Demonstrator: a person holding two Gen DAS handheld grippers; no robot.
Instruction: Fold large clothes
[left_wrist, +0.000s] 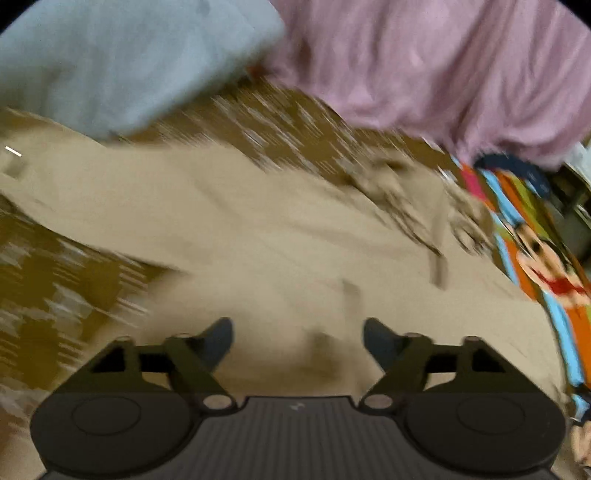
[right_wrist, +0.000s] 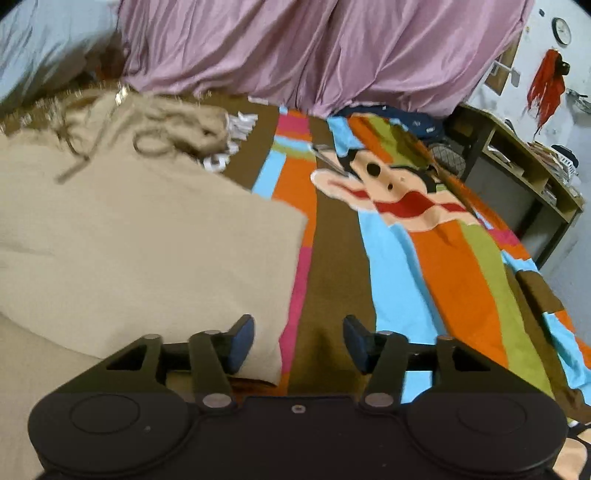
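While both pairs of fingers stand wide apart and hold nothing, the beige hoodie (right_wrist: 140, 240) lies spread on the patterned bedsheet (right_wrist: 436, 266), and I judge this is so that a fold can be made flat on it. The left gripper (left_wrist: 298, 341) hovers directly over the middle of the cloth, with only beige fabric visible between its pads; whether they touch it I cannot tell, because this view is blurred. The right gripper (right_wrist: 298, 341) is at the garment's right edge: its left finger (right_wrist: 242, 343) is over the beige corner, the other one over the bare sheet. Both tools point forward toward the hood with its drawstring (right_wrist: 79, 162) and the pink curtain (right_wrist: 314, 51) behind. A grey pillow (left_wrist: 122, 62) lies beyond the hoodie, on the left.
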